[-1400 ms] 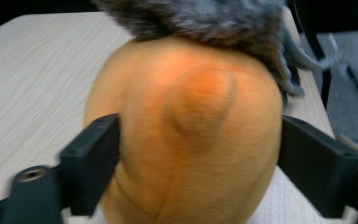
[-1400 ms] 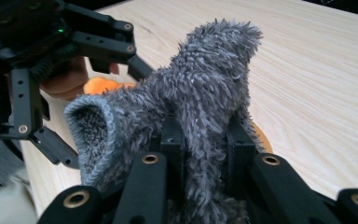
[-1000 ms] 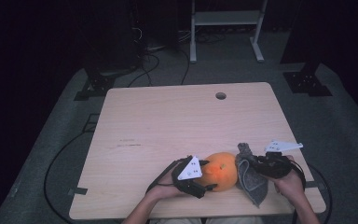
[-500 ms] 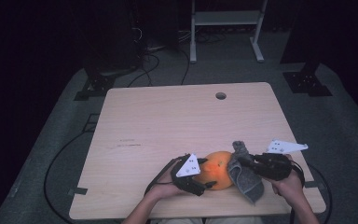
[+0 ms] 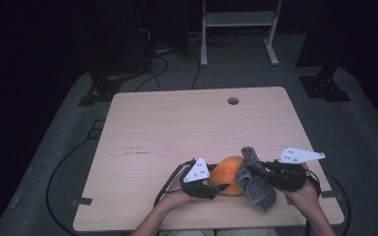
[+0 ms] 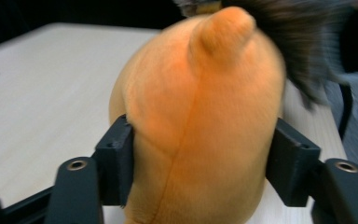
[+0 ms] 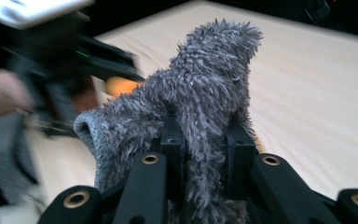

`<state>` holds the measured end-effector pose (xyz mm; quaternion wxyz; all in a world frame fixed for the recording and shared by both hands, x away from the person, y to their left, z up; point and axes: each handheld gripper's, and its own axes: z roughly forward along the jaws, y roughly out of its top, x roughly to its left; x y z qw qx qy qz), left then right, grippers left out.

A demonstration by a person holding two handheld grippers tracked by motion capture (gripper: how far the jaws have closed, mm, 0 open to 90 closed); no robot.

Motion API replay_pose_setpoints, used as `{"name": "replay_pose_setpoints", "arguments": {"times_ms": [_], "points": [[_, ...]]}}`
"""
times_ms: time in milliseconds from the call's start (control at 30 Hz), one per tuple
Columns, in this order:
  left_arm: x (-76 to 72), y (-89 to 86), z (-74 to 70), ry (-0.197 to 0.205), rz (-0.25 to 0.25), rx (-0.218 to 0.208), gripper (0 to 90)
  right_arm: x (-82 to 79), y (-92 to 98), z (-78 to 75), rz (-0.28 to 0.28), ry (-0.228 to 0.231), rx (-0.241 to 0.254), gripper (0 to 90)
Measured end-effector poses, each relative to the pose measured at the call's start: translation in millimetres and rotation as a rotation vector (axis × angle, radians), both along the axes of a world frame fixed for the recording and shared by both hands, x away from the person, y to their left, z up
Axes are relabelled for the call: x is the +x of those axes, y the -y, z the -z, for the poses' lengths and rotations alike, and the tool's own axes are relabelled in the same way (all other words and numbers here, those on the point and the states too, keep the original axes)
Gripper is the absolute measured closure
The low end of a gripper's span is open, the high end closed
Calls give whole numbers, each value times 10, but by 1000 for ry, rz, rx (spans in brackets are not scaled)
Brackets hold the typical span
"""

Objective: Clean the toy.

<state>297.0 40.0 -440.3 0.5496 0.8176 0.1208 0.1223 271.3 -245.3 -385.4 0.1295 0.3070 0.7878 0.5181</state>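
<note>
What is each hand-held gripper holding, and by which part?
The left hand-held gripper has just closed across the orange plush toy's lower body. The right hand-held gripper pinches a bunched fold of the grey fuzzy cloth.

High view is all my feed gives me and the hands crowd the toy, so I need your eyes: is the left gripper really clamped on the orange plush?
Observer: Yes. In the left gripper view the left gripper has just closed its jaws, and both pads press into the sides of the plush.
Operator: And the cloth on the right?
Observer: The right gripper is shut on a bunch of the grey cloth, which sticks up between the jaws.
Operator: Is the cloth shaggy or smooth?
Observer: Shaggy, with a rolled hem showing at its left edge in the right gripper view.
</note>
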Motion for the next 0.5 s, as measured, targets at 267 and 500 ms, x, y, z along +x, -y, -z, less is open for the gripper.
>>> {"name": "replay_pose_setpoints", "arguments": {"times_ms": [267, 500], "points": [[30, -22, 32, -40, 15, 39, 167, 58, -96, 260, 14, -50, -44, 735], [124, -31, 164, -147, 21, 15, 113, 85, -40, 282, 52, -53, -58, 734]]}}
